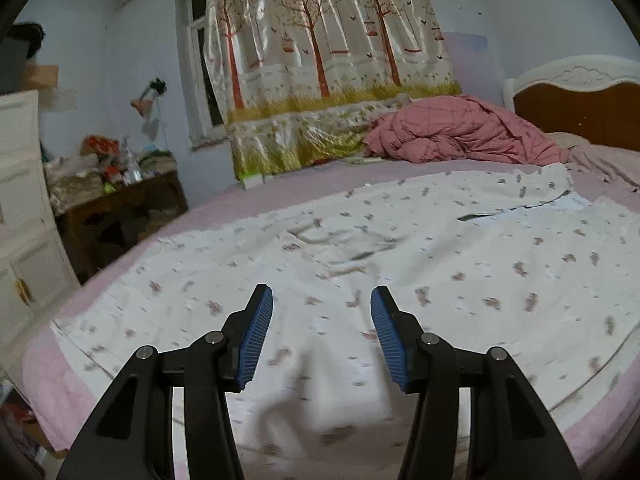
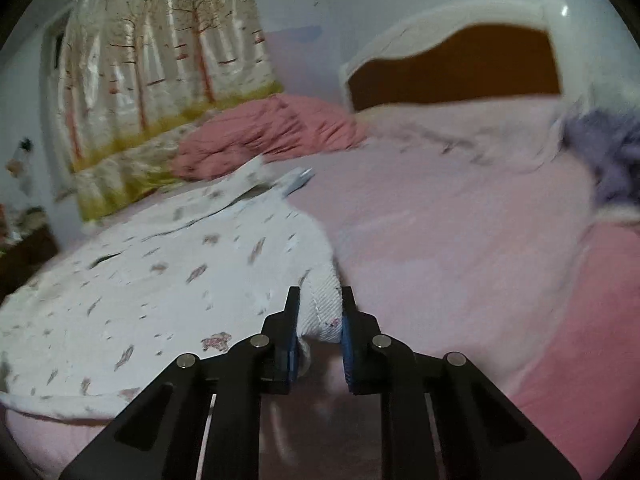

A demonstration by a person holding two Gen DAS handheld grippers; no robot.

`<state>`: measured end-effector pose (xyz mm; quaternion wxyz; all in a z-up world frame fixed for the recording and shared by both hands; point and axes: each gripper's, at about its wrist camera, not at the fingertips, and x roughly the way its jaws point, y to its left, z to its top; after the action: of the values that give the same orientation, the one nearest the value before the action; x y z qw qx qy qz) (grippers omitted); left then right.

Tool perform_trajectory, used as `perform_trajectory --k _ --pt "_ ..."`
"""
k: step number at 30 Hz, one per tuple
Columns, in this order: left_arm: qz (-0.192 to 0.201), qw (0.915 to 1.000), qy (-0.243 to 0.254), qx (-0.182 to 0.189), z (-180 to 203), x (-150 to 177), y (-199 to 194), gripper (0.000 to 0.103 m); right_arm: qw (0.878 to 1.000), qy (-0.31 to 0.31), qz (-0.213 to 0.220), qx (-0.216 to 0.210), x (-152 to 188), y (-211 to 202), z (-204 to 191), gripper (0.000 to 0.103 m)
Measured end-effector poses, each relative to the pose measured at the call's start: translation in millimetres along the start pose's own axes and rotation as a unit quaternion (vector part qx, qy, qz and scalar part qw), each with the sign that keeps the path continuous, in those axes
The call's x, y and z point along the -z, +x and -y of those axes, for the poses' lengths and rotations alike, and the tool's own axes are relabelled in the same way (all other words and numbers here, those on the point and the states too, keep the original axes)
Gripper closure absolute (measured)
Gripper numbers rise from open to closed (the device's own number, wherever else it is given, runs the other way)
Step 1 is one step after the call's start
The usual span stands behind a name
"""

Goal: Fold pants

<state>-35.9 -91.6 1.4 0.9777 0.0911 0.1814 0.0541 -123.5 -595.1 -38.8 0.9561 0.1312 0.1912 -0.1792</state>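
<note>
White pants with a small flower print [image 1: 400, 248] lie spread flat across the pink bed sheet [image 1: 256, 196]. My left gripper [image 1: 322, 300] is open and empty, hovering over the near part of the pants. In the right wrist view the pants [image 2: 160, 264] lie to the left. My right gripper [image 2: 319, 300] is shut on a bunched edge of the pants [image 2: 322, 312], lifted a little off the pink sheet [image 2: 460, 240].
A rumpled pink quilt [image 1: 452, 132] lies at the far side of the bed by the headboard [image 1: 580, 96]. A tree-print curtain [image 1: 320, 60] hangs behind. A cluttered dark wood table [image 1: 120, 200] and a white cabinet [image 1: 24, 216] stand left. A purple fluffy thing [image 2: 612, 160] lies at the right.
</note>
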Motion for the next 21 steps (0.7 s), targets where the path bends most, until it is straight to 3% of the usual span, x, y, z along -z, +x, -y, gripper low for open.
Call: perform_trajectory --k 4,8,11,15,18,21 --pt "-0.006 0.9999 -0.003 -0.011 -7.5 1.4 4.6 0.052 0.999 -0.019 0.003 0.026 -5.9 -11.8 -8.0 0.086" --pt "-0.016 0.9996 -0.018 -0.017 -16.9 10.1 9.0 0.052 0.998 0.019 -0.048 0.034 23.5 -4.1 6.8 0.086" --pt "-0.031 0.9992 -0.014 -0.021 -20.7 20.4 16.1 0.052 0.999 0.013 -0.028 0.04 30.9 -2.6 6.9 0.086" --pt "-0.027 0.999 -0.027 -0.021 -38.6 25.3 15.3 0.052 0.998 0.014 -0.019 0.065 12.9 -12.5 3.4 0.079" --pt "-0.01 0.9986 -0.017 -0.05 -55.0 20.3 13.0 0.047 0.997 0.022 0.01 0.071 -8.2 -30.1 0.9 0.075" --pt "-0.002 0.9978 -0.02 -0.063 -76.5 9.2 14.2 0.046 0.998 0.021 0.025 0.048 -27.5 -40.4 -12.7 0.072"
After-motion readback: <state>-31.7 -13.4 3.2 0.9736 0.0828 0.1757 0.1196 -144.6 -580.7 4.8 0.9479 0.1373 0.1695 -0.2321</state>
